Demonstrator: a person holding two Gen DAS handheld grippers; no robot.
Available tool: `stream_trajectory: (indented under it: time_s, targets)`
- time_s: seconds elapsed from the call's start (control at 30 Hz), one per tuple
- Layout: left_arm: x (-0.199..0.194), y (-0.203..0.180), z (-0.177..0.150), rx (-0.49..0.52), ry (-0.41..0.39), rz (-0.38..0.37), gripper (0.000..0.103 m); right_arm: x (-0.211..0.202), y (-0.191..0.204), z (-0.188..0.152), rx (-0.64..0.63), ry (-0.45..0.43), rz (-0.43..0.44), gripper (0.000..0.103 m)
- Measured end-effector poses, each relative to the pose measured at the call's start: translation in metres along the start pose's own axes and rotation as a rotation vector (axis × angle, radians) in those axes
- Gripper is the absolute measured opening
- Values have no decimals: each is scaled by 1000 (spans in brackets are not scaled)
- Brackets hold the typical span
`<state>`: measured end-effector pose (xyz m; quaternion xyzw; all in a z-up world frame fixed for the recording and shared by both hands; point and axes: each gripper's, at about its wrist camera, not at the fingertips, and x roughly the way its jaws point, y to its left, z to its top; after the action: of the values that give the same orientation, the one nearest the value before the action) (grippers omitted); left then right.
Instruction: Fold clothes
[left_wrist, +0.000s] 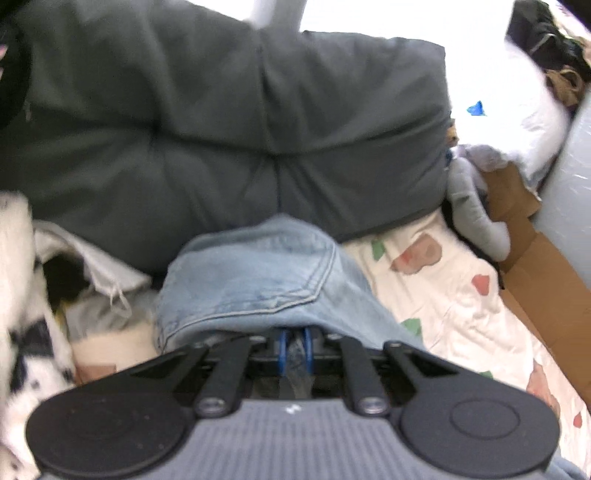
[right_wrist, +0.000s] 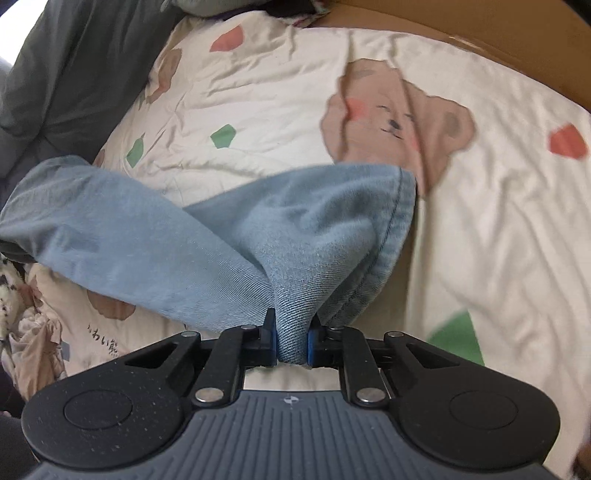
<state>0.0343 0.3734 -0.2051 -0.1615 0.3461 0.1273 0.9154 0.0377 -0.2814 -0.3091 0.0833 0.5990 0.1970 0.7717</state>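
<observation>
The right tool (right_wrist: 291, 341) pinches a bunched fold of the light-blue jeans (right_wrist: 207, 236) between its blue pads, the rest of the denim trailing over the bear-print bedsheet (right_wrist: 480, 229). The left tool (left_wrist: 294, 345) is nearly closed on denim too, though the jeans (left_wrist: 258, 280) drape over its tips and hide the grip. Behind them a dark grey cushion (left_wrist: 221, 122) is blurred.

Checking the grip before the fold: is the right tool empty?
No, the right tool is shut on a bunch of the light blue jeans, pinched between its blue pads.
</observation>
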Motion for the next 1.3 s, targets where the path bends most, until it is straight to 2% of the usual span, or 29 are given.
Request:
stream_trajectory:
  time_s: [0.13,0.2,0.27,0.4,0.5,0.6,0.67,0.7,0.73,0.77,0.97,1.07,1.2,1.3]
  targets:
    - [-12,-19,14,42,-51,-33,0,-24,-5,-17,28,7,-17,12]
    - [-23,-27,22,62,-118,-57,0,-36,-7,-25,41,11,-26,12]
    - [-25,-35,34,90,-136,-84,0,-49,-10,-31,51,14,-41,12]
    - [-16,-39,39,104,-97,-76,0,-69,-20,-39,93,3,-53,12]
    - [-2,-31,32,64,-7,-50,1,-76,-25,-41,103,-7,-75,12]
    - [11,-22,17,27,55,0,13,-79,-31,-44,122,-22,-87,12]
    - [21,-15,7,-5,101,12,42,-79,-34,-44,135,-28,-90,12]
    - [25,-12,2,-28,114,7,50,-78,-35,-45,139,-28,-91,12]
    - [27,-8,-2,-46,117,9,63,-78,-36,-45,144,-27,-92,12]
    - [30,-4,-5,-64,119,11,70,-78,-36,-46,145,-26,-92,12]
    - [51,13,-21,-197,173,-14,74,-82,-35,-48,144,-31,-115,12]
    - [61,17,-29,-245,178,-26,83,-85,-36,-48,148,-40,-140,12]
    - [80,25,-42,-371,197,-63,88,-87,-38,-49,153,-36,-154,12]
    - [89,32,-48,-430,194,-77,88,-90,-38,-52,157,-33,-164,12]
